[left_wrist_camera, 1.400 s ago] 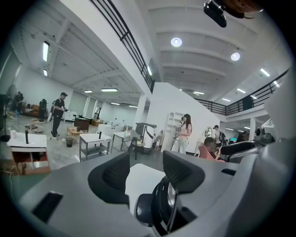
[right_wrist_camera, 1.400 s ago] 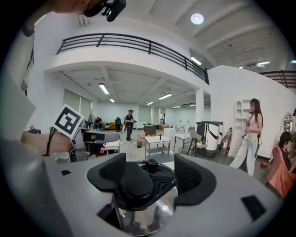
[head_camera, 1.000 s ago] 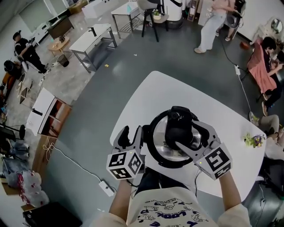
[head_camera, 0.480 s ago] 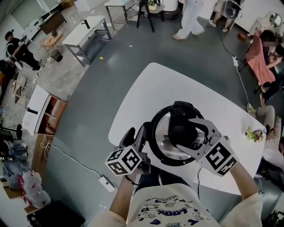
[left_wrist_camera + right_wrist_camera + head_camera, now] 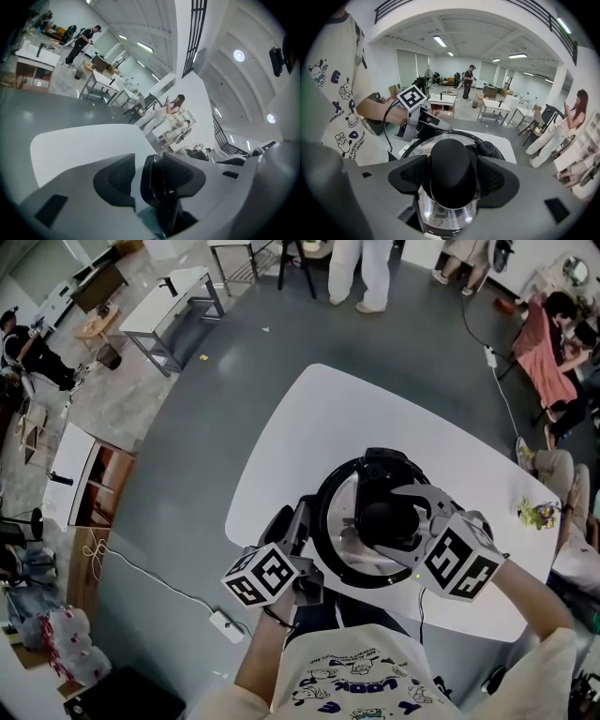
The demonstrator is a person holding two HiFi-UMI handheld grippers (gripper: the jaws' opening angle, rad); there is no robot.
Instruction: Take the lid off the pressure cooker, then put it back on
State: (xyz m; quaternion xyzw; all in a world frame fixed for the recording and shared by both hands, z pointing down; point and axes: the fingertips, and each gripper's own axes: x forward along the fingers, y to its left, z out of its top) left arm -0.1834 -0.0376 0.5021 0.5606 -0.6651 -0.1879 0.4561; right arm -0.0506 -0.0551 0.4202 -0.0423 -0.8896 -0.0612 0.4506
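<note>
Round steel pressure cooker point(image 5: 328, 561) with a black rim, lid point(image 5: 351, 546) on. The lid is shiny with a black ring and sits flat; the contents cannot be made out through the glare. Right gripper point(image 5: 453, 178) points down from above, pads tight on both sides of the domed black knob point(image 5: 379, 519) at the lid's centre, jaws wide because the knob is wide. Left gripper point(image 5: 289, 524) is at the cooker's side away from the right gripper, with the black side handle point(image 5: 155, 183) between its jaws. Those jaws have just been closing — one pad against the handle, a thin gap at the other, not clamped. The cooker stands on a rounded white table point(image 5: 309, 427), right at both grippers' tips and close to the table edge under the wrists. Beyond the fingertips bare tabletop runs to the far edge — a small bunch of flowers point(image 5: 536, 513) lies well off past the right gripper, near that edge. Open grey floor point(image 5: 187, 474) surrounds the table.
</note>
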